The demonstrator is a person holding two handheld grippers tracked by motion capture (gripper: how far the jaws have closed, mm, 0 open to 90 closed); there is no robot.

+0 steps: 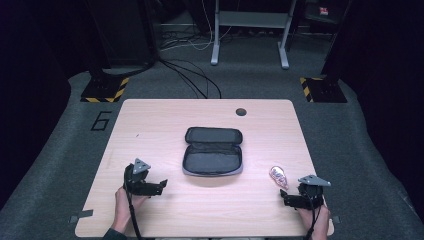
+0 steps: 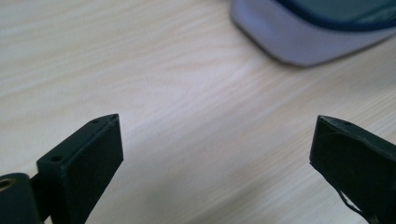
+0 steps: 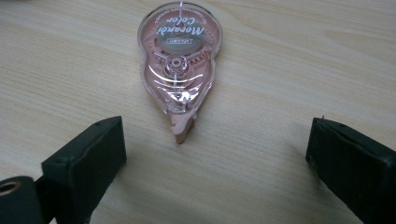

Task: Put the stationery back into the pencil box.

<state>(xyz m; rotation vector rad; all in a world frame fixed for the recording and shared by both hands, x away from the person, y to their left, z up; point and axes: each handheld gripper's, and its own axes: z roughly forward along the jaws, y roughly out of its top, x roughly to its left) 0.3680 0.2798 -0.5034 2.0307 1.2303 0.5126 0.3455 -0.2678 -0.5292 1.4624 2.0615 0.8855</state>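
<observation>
Nothing is packed yet, as far as I can judge. The case [image 1: 213, 158] lies open at the middle of the tabletop [image 1: 150, 120], both halves flat and bare inside, and the tape roller [image 1: 278, 176] lies apart from it, towards the right edge and near the front. My guess is that the roller goes into the case and the case then gets zipped; both steps are left.

My right gripper [image 1: 291, 199] sits at the front right corner, just behind the roller, with its fingers [image 3: 84, 158] spread wide and holding nothing. In the right gripper view the roller [image 3: 180, 65] lies just ahead of the gap between them, its tip pointing back at me, not touching either finger.

My left gripper [image 1: 159, 186] rests near the front left, aimed towards the case, its fingers [image 2: 86, 154] also spread and empty. In the left gripper view the corner of the case [image 2: 308, 32] is ahead and to one side, well clear of them.

The roller is a teardrop of clear hard plastic, glossy, with pink gears and a spool showing through and a small pink nib at the narrow end. It should feel smooth and slippery. The case is a rounded oblong, dark inside, with a pale outer shell and a dark zip line round the rim; it looks soft and padded. The tabletop is pale wood grain, matt, with a round cable hole near the back edge.
</observation>
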